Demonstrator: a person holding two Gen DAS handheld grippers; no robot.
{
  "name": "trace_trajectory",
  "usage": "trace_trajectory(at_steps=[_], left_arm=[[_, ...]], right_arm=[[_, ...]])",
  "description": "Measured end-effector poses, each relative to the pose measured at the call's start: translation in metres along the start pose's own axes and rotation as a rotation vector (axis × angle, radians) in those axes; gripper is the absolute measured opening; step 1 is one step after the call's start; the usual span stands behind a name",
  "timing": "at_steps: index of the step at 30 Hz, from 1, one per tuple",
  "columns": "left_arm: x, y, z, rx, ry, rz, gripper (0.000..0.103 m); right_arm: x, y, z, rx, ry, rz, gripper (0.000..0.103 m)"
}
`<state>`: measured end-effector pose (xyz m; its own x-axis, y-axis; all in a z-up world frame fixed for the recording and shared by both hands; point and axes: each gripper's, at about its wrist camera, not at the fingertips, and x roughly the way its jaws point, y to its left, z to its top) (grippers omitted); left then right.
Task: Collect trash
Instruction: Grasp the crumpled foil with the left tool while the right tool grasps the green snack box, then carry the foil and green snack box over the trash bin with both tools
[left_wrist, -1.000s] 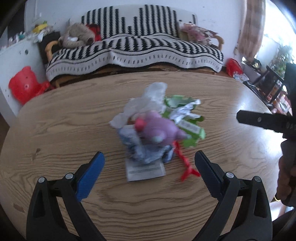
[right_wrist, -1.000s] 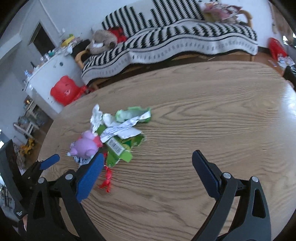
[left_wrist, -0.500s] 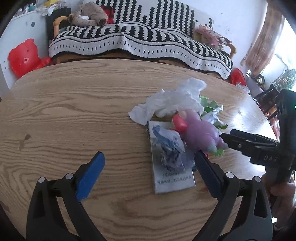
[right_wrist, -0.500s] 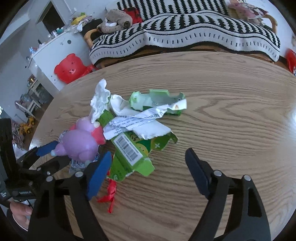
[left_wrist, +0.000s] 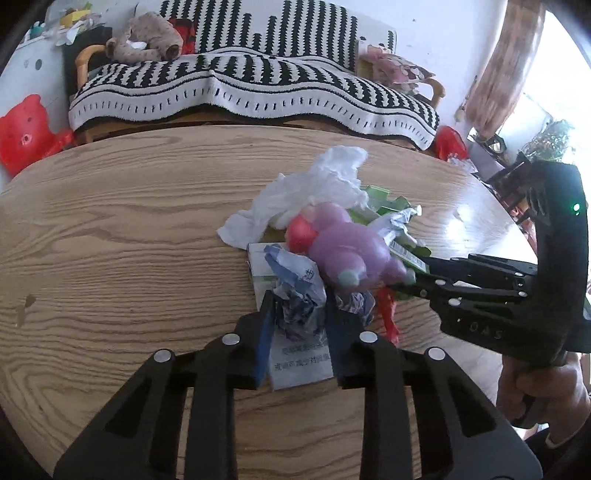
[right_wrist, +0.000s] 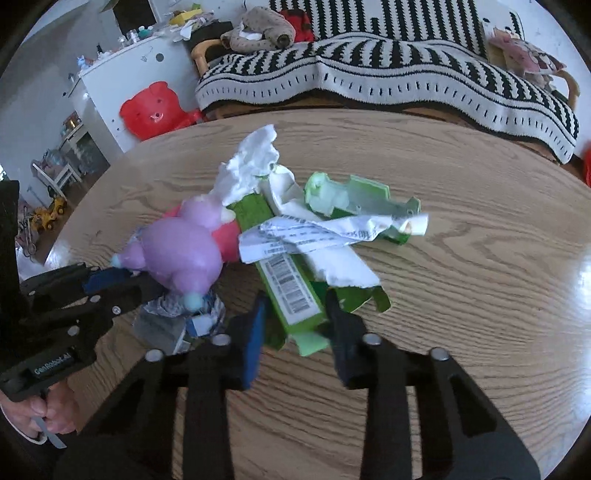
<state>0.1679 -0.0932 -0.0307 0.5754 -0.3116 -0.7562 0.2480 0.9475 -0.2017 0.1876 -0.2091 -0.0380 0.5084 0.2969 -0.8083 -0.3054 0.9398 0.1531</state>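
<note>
1. The left gripper (left_wrist: 297, 325) has its blue-padded fingers (left_wrist: 264, 332) clenched on a crumpled blue-and-white paper wad (left_wrist: 297, 295), which sits between the pads, over a flat white printed leaflet (left_wrist: 299, 360) lying on the oval wood-grain tabletop (left_wrist: 110, 258).
2. The right gripper (right_wrist: 293, 321) has its fingers (right_wrist: 253, 339) closed in on the near end of a flattened green carton with a barcode (right_wrist: 291, 291); the carton's end sits between the two pads, and both appear to touch it.
3. All the trash lies in one heap near the middle of the tabletop, with both grippers reaching into its near side from opposite flanks.
4. A lilac plastic pig toy with a red-pink part (left_wrist: 347, 251) lies on the heap between the two grippers, partly over the wad and the carton, crowding both grasps.
5. A thin red plastic piece (left_wrist: 388, 314) lies just beside the left gripper's right finger.
6. Further back in the heap are one crumpled white tissue (left_wrist: 314, 192), one creased white printed receipt (right_wrist: 325, 232) and one torn light-green box (right_wrist: 354, 199).
7. Beyond the tabletop stands a sofa under a black-and-white striped throw (left_wrist: 258, 85), with a brown plush toy (left_wrist: 147, 37) on its left end and a red bear-shaped plastic stool (right_wrist: 151, 109) beside it.
8. Counted: two grippers, one toy, one wad, one leaflet, one tissue, one receipt.
</note>
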Motion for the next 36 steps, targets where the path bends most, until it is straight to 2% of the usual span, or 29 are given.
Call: trace_trajectory(at_steps=[2,7,17,22,25,28,36], left_arm=[[-0.006,-0.001,0.0,0.0,-0.012,0.005,0.024],[-0.024,-0.003,0.003,-0.003,-0.048,0.004,0.024],[-0.062,-0.01,0.009,-0.023,-0.133,-0.003,0.023],[-0.073,-0.019,0.014,-0.033,-0.157,-0.031,0.023],[-0.076,-0.031,0.014,-0.018,-0.166,-0.031,0.023],[-0.079,-0.042,0.015,-0.008,-0.169,-0.048,0.023],[-0.075,-0.079,0.014,0.039,-0.16,-0.071,0.023]], right_arm=[[-0.007,0.003,0.001,-0.009,-0.022,-0.01,0.022],[-0.033,0.007,0.003,0.003,-0.076,0.035,0.017],[-0.094,-0.001,-0.003,0.05,-0.172,0.087,0.017],[-0.124,-0.016,-0.013,0.124,-0.203,0.161,0.017],[-0.136,-0.023,-0.02,0.132,-0.213,0.137,0.017],[-0.149,-0.033,-0.027,0.169,-0.219,0.162,0.017],[-0.183,-0.047,-0.047,0.158,-0.25,0.071,0.017]])
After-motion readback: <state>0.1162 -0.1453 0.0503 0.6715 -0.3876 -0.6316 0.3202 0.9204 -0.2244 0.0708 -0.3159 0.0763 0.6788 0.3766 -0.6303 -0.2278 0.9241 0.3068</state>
